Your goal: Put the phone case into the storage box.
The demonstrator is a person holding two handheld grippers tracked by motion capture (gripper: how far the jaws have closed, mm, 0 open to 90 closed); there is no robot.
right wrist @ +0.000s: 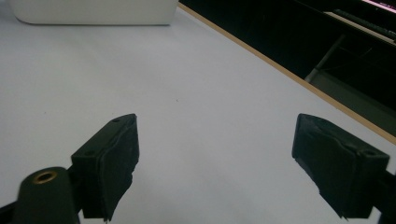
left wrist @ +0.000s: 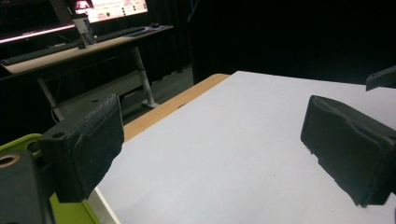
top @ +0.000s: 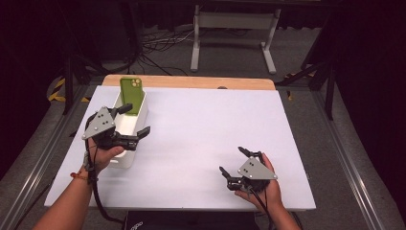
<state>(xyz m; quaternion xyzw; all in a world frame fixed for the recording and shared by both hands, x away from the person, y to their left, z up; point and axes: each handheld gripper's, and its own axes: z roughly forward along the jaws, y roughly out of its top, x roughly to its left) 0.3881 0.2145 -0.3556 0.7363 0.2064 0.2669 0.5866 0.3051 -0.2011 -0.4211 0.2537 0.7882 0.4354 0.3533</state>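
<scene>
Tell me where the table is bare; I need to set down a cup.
Bare: the wide white stretch between the bin and the right gripper, and the far right part of the table. Crowded: the left edge, with bin, green phone and left gripper.

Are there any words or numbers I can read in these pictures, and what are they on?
No text reads clearly anywhere.
The lit screen on the far desk in the left gripper view: rows of signs, too small and blurred to read.
The green phone standing in the white bin: no words visible.
The left gripper, the right gripper and the white table: no labels visible.
</scene>
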